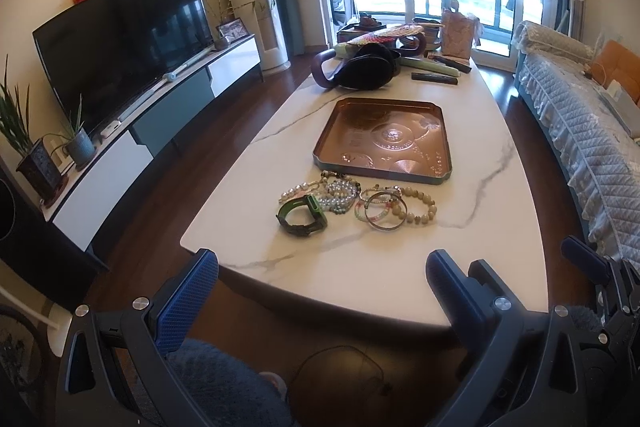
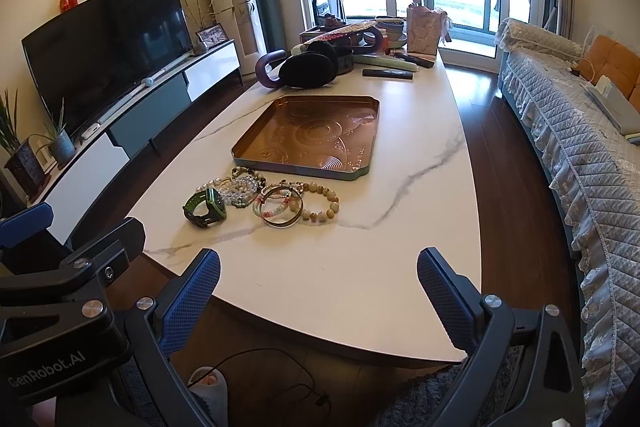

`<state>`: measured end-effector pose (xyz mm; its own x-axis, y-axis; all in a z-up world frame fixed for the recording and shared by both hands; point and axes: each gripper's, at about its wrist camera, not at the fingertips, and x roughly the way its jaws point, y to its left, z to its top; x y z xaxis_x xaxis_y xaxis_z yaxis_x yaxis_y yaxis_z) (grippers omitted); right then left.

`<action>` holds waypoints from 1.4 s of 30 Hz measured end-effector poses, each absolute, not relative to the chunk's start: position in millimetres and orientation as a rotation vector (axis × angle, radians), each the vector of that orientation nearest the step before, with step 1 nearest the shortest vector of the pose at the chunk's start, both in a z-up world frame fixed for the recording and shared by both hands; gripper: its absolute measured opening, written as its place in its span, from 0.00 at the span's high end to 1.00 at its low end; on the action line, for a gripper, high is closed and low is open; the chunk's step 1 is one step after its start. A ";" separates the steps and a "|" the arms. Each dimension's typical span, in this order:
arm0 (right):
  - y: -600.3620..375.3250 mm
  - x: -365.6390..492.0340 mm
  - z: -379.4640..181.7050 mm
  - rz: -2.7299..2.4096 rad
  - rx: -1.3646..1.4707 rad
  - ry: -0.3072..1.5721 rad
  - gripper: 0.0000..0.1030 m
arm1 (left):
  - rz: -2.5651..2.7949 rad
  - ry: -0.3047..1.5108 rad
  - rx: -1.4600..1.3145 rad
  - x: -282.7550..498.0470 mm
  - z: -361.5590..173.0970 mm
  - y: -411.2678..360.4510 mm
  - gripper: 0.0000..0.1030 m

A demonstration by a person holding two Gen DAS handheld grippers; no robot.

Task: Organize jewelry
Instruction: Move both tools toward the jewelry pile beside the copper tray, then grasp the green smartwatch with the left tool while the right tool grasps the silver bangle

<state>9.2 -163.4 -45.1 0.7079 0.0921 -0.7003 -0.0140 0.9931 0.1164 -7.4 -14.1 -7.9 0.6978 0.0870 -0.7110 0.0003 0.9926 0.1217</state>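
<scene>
So you're just starting | both grippers, left gripper [image 1: 322, 279] and right gripper [image 2: 318, 277], hanging wide, empty | jewelry pile [image 2: 262, 201] sitting at 12 o'clock, copper tray [image 2: 312, 143] beyond | next you're probably picking the green watch [image 2: 206, 207].

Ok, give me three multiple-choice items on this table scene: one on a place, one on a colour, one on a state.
1. Where does the pile of bracelets lie?
A. inside the tray
B. on the table, at the tray's near edge
C. on the sofa

2. What colour is the watch?
A. green and black
B. red
C. white

3. How do the jaws of both grippers stand?
A. shut on a bracelet
B. shut on nothing
C. open, holding nothing

Answers:
1. B: the copper tray holds nothing and the pile sits on the marble table before it.
2. A: its strap is green and black.
3. C: the left gripper and right gripper show wide gaps.
</scene>
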 end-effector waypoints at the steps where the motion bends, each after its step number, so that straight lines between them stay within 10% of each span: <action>1: -163.4 10.4 -45.2 0.060 0.104 0.781 0.05 | 0.049 0.798 0.115 -5.8 -8.3 -14.2 0.00; 42: -161.6 128.9 -96.8 0.156 -0.016 0.671 0.05 | -0.122 0.706 0.037 120.2 -88.4 66.3 0.00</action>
